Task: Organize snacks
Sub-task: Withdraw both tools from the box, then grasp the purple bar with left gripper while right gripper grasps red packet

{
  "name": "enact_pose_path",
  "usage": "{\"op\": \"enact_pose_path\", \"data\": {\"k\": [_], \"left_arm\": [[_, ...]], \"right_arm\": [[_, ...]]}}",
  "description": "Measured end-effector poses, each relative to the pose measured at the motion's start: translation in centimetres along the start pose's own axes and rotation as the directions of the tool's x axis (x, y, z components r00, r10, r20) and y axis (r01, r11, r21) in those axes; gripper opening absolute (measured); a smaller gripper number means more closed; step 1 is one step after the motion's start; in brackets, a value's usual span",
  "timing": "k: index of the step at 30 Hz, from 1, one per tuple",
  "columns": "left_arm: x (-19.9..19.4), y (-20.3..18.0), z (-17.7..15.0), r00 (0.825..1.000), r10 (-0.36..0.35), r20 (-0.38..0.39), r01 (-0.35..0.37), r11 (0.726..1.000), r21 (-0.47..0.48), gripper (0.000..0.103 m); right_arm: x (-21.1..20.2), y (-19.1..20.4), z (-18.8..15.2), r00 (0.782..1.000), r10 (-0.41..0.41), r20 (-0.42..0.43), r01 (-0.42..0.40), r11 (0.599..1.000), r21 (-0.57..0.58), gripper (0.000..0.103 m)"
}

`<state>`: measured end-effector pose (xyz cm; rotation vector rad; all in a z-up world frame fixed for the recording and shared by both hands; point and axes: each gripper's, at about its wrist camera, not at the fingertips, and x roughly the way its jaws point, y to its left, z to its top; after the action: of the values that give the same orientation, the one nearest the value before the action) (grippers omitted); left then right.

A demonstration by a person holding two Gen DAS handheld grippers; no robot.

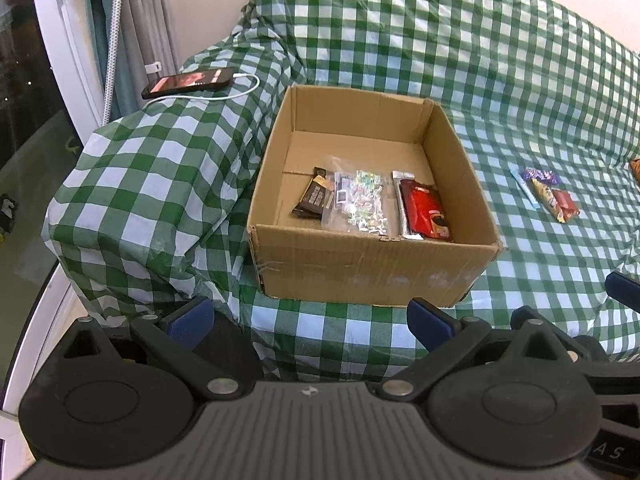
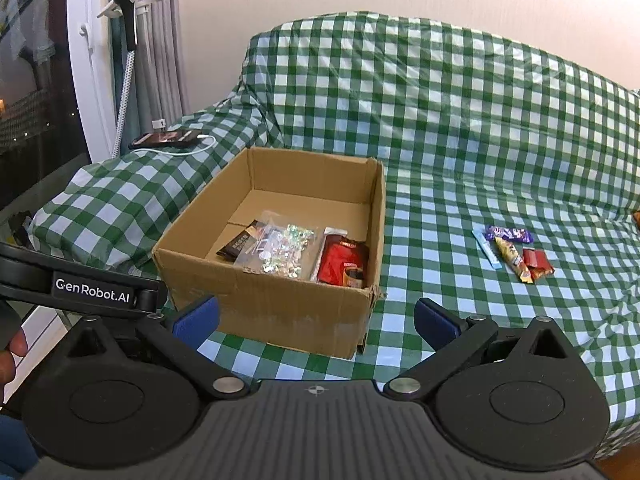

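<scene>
An open cardboard box (image 1: 372, 272) (image 2: 260, 300) sits on the green-checked sofa cover. Inside lie a dark chocolate bar (image 1: 316, 196) (image 2: 240, 245), a clear bag of sweets (image 1: 360, 200) (image 2: 282, 252) and a red packet (image 1: 426, 210) (image 2: 342, 268). A small pile of loose snacks (image 1: 546, 192) (image 2: 514, 252) lies on the seat to the right of the box. My left gripper (image 1: 310, 320) is open and empty, in front of the box. My right gripper (image 2: 316, 320) is open and empty, in front of the box's right corner.
A phone (image 1: 188, 82) (image 2: 166, 139) on a white charging cable lies on the covered armrest left of the box. A window frame and curtain (image 1: 132, 20) stand at the far left. The sofa backrest (image 2: 440, 100) rises behind. An orange item (image 1: 635, 168) shows at the right edge.
</scene>
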<state>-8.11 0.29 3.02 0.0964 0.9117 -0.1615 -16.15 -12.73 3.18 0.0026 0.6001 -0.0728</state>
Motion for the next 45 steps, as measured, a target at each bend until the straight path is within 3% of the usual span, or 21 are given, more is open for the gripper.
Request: {"op": "enact_pose_path", "data": {"k": [8,15,20,28,33,35,41,45], "left_arm": [[1.6,-0.9,0.9,0.998,-0.012,-0.064,0.014,0.999,0.032,0.103],[2.3,-3.1,4.0,0.999,-0.011,-0.040,0.013,0.999,0.049,0.103],[3.1,-7.4,7.7,0.999,-0.030,-0.028,0.033,0.995,0.095,0.103],[7.0,-18.0,12.8,0.991,-0.122,-0.046,0.129,0.971,0.202,0.103],[12.8,-25.9,16.6,0.976,-0.200,-0.092,0.218,0.928,0.301,0.103],[15.9,-29.5,18.2,0.966,-0.231,-0.115,0.257,0.900,0.353,0.103],[25.9,-40.2,21.7,0.955,-0.259,-0.147,0.298,0.823,0.484,0.103],[32.0,-45.5,22.5,0.948,-0.259,-0.187,0.320,0.776,0.544,0.103]], "right_arm": [[1.7,-1.7,-0.2,1.000,-0.009,-0.024,0.010,0.998,0.059,0.103],[3.5,-5.6,-1.0,0.996,-0.084,-0.023,0.087,0.982,0.168,0.103],[4.5,-10.7,-1.6,0.981,-0.194,-0.020,0.193,0.955,0.226,0.103],[7.8,-22.7,-2.9,0.944,-0.327,-0.045,0.321,0.877,0.357,0.103],[12.5,-30.5,-2.9,0.940,-0.336,-0.064,0.333,0.854,0.400,0.103],[15.0,-33.3,-2.6,0.938,-0.340,-0.070,0.339,0.853,0.397,0.103],[23.7,-39.5,-1.3,0.934,-0.344,-0.092,0.352,0.856,0.378,0.103],[29.4,-42.8,-1.2,0.945,-0.303,-0.125,0.328,0.874,0.358,0.103]]}}
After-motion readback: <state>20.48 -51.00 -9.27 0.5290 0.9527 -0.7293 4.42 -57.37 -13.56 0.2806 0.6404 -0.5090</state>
